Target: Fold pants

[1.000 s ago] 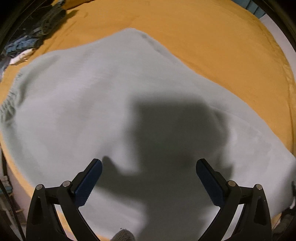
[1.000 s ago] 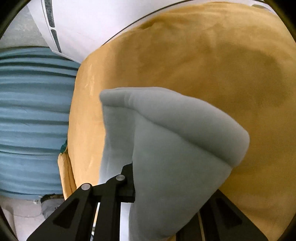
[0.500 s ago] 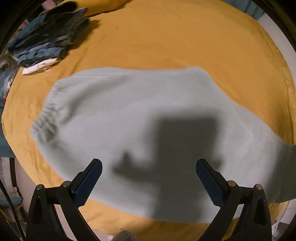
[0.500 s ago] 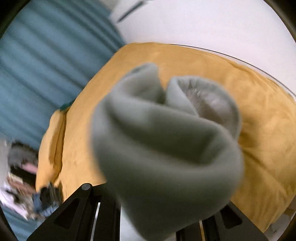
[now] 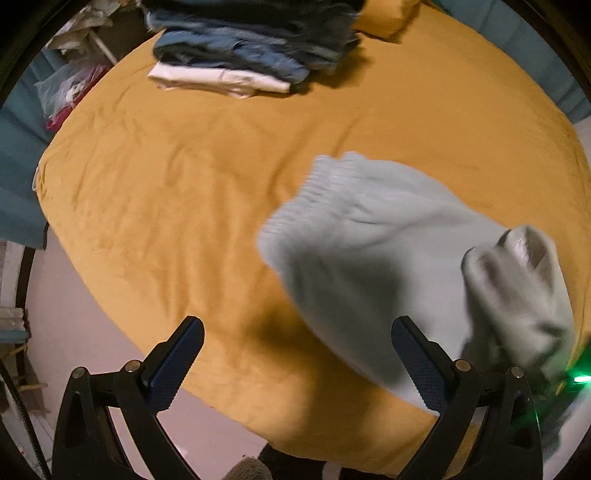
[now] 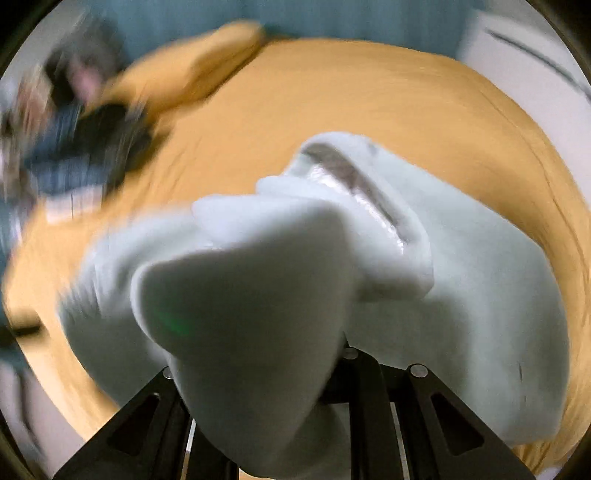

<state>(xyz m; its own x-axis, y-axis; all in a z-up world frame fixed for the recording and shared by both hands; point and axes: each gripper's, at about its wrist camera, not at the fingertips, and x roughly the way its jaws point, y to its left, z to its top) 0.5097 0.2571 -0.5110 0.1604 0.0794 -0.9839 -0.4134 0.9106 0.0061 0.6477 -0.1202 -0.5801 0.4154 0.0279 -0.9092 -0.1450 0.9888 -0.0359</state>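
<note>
Pale grey sweatpants (image 5: 373,251) lie on the mustard bedspread (image 5: 192,192), with the elastic waistband toward the bed's middle. At the right of the left wrist view the leg ends (image 5: 517,291) are lifted over the rest of the pants. My left gripper (image 5: 295,354) hangs open above the bed's near edge, left of the pants, with nothing between its fingers. In the right wrist view my right gripper (image 6: 266,373) is shut on the bunched leg ends (image 6: 251,295); the cloth hides its fingertips. The rest of the pants (image 6: 480,295) lies below.
A stack of folded jeans and white clothes (image 5: 243,55) sits at the far side of the bed. A mustard pillow (image 5: 388,18) lies behind it. Bags and clutter (image 5: 62,88) stand beyond the bed's left edge. Pale floor (image 5: 74,314) shows below the near edge.
My left gripper has swung left off the pants and risen, so the bed edge and clothes stack came into view. My right gripper has rolled and carried the leg ends across toward the waistband.
</note>
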